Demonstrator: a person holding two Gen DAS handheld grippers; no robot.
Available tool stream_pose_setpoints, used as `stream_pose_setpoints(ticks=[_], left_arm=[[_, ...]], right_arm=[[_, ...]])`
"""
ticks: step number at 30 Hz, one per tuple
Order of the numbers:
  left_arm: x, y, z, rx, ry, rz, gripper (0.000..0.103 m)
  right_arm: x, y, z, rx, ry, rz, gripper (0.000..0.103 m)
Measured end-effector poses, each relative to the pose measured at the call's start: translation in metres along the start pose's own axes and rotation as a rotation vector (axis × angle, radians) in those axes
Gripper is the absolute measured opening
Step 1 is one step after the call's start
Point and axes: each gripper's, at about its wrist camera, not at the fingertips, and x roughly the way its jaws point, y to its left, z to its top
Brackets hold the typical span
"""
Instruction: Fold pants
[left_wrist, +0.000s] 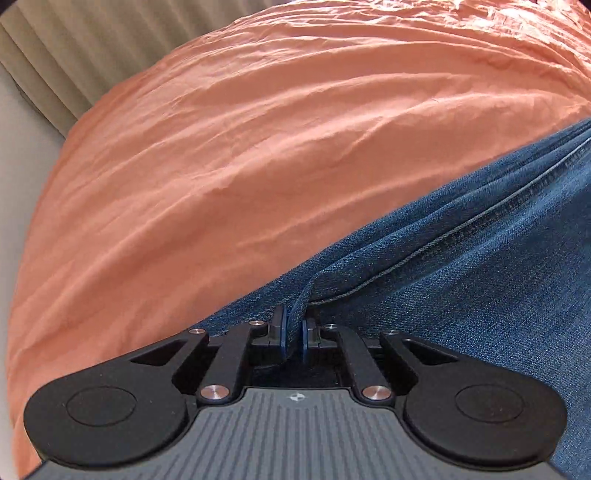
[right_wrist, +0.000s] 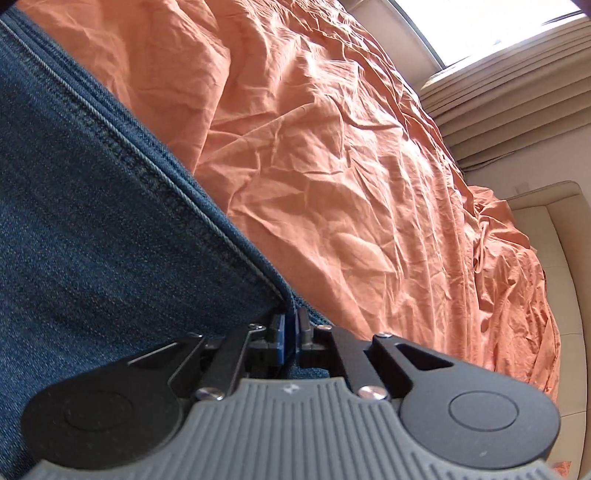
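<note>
In the left wrist view the left gripper (left_wrist: 294, 334) sits at the lower middle of the frame, its two blue-padded jaws pinched tight on a thin fold of the pants (left_wrist: 480, 266). The cloth rises out of the pads as a narrow ridge and then widens toward the right edge. The pants are dark blue denim with a fine speckled weave; a stitched seam with a raised cord line runs diagonally from just above the jaws to the upper right. They fill the lower right of this frame and lie on the orange sheet (left_wrist: 258, 147), which takes up the whole centre and left, softly wrinkled in long shallow waves.

In the right wrist view the right gripper (right_wrist: 291, 332) is likewise at the lower middle, its jaws clamped on an edge of the pants (right_wrist: 92, 221) where a double-stitched seam comes down from the upper left and ends at the pads. Here the denim covers the left side of the frame, smooth and taut. The orange sheet (right_wrist: 351, 166) spreads across the centre and right, much more crumpled, bunched near its right edge.

Beyond the sheet, a pleated beige curtain (left_wrist: 55, 55) fills the upper left of the left view. In the right view a similar curtain (right_wrist: 517, 96) hangs at upper right below a bright window (right_wrist: 480, 26), with a cream padded panel (right_wrist: 546, 229) at the right edge.
</note>
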Motion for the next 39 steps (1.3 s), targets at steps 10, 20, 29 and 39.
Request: stream_pose_setpoints(ticks=[10, 20, 29, 39], left_arm=[[-0.046, 0.001, 0.018, 0.014, -0.132, 0.072, 0.005], [0.007, 0.001, 0.025, -0.045, -0.035, 0.079, 0.041], [-0.058, 0.036, 0.003, -0.135, -0.131, 0.042, 0.077], [-0.119, 0.146, -0.094, -0.519, -0.145, 0.073, 0.078]], right_arm=[[-0.026, -0.025, -0.001, 0.059, -0.048, -0.042, 0.0], [0.006, -0.002, 0.012, 0.048, 0.04, -0.08, 0.016], [-0.07, -0.006, 0.003, 0.192, -0.052, -0.035, 0.05], [-0.157, 0.063, -0.01, 0.311, -0.143, 0.221, 0.05]])
